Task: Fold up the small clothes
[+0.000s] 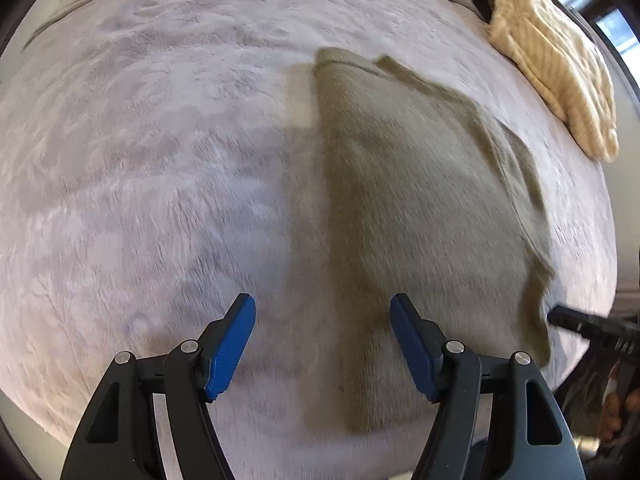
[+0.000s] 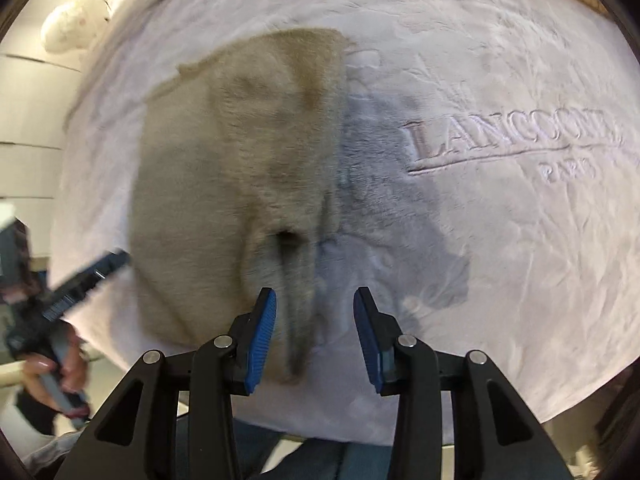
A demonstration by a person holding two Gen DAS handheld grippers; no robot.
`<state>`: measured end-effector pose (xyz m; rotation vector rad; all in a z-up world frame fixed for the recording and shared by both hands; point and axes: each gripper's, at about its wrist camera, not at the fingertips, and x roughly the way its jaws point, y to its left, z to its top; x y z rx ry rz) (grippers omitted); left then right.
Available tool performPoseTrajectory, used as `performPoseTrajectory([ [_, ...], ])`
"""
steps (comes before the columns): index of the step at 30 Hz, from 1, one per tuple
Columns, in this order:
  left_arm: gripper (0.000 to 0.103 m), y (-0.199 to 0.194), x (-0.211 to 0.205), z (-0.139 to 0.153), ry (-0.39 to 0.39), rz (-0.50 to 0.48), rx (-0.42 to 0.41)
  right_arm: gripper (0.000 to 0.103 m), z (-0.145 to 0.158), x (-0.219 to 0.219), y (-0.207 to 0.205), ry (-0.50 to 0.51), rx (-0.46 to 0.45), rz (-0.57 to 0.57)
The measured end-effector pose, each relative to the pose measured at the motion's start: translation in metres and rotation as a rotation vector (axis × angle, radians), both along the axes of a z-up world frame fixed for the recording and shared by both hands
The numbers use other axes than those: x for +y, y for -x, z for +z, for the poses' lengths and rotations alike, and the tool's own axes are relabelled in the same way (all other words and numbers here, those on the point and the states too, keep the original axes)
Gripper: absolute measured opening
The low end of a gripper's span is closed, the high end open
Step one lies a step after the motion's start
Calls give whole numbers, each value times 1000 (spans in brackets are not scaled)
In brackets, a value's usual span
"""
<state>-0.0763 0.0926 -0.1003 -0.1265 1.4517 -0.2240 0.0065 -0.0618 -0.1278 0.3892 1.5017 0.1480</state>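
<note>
An olive-green garment lies on a pale plush blanket, folded lengthwise with a straight left edge. My left gripper is open and empty just above the garment's near left edge. In the right wrist view the same garment lies on the blanket, with a raised fold running toward the camera. My right gripper is open and empty over the garment's near right edge. The right gripper's tip also shows at the right edge of the left wrist view.
A cream striped garment lies at the blanket's far right edge. The blanket bears embossed lettering. The left gripper and the hand holding it show at the left of the right wrist view. A white round object sits beyond the blanket.
</note>
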Motion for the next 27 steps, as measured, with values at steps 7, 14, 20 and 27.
performPoseTrajectory([
  [7, 50, 26, -5, -15, 54, -45, 102, 43, -9, 4, 12, -60, 74, 11],
  [14, 50, 29, -1, -22, 85, -37, 133, 13, -10, 16, 20, 24, 85, 59],
  [20, 50, 27, -16, -29, 75, -35, 157, 12, -27, 27, 14, 67, 115, 72],
  [27, 50, 24, -14, -27, 62, -44, 152, 12, -25, 34, 15, 84, 114, 97],
])
